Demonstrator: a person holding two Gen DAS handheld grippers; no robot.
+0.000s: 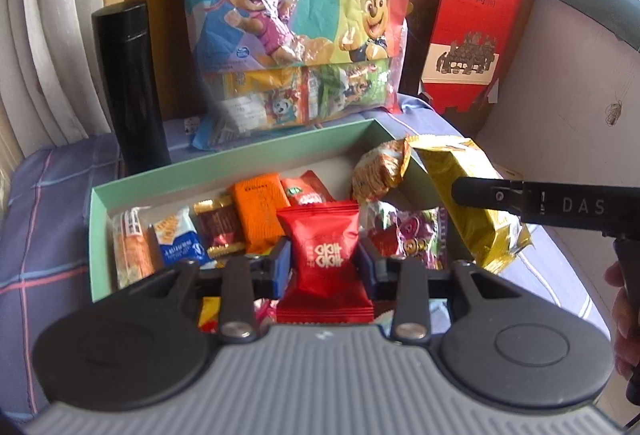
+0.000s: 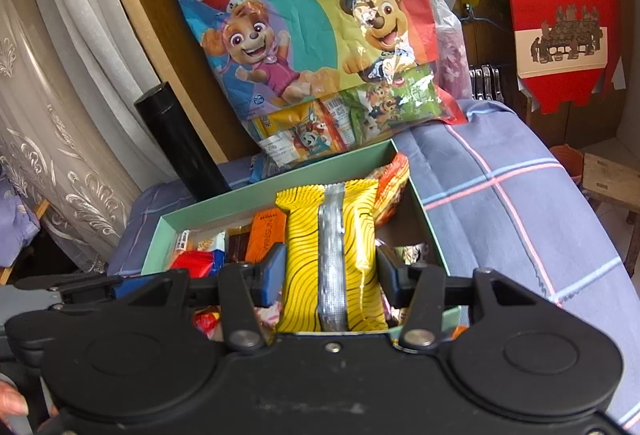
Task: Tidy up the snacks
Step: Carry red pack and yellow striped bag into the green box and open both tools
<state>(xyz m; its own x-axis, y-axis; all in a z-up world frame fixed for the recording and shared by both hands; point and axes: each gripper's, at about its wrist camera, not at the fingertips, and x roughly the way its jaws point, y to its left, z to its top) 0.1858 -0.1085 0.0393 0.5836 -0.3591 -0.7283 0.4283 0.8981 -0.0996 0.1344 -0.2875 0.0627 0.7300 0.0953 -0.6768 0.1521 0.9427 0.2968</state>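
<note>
My left gripper (image 1: 323, 262) is shut on a small red snack packet (image 1: 325, 255), held above the near part of a pale green box (image 1: 224, 165). The box holds several wrapped snacks, among them an orange packet (image 1: 260, 213) and a blue-and-white one (image 1: 180, 239). My right gripper (image 2: 330, 269) is shut on a yellow striped snack pack (image 2: 332, 251) with a silver seam, lifted over the green box (image 2: 280, 177). In the left wrist view that yellow pack (image 1: 476, 203) hangs from the right gripper's fingers (image 1: 484, 191) above the box's right side.
A large cartoon-dog snack bag (image 1: 296, 19) leans upright behind the box. A black cylinder flask (image 1: 130, 87) stands at the box's back left, and a red gift box (image 1: 476, 27) at the back right. A blue checked cloth (image 2: 520, 203) covers the surface. Curtains hang on the left.
</note>
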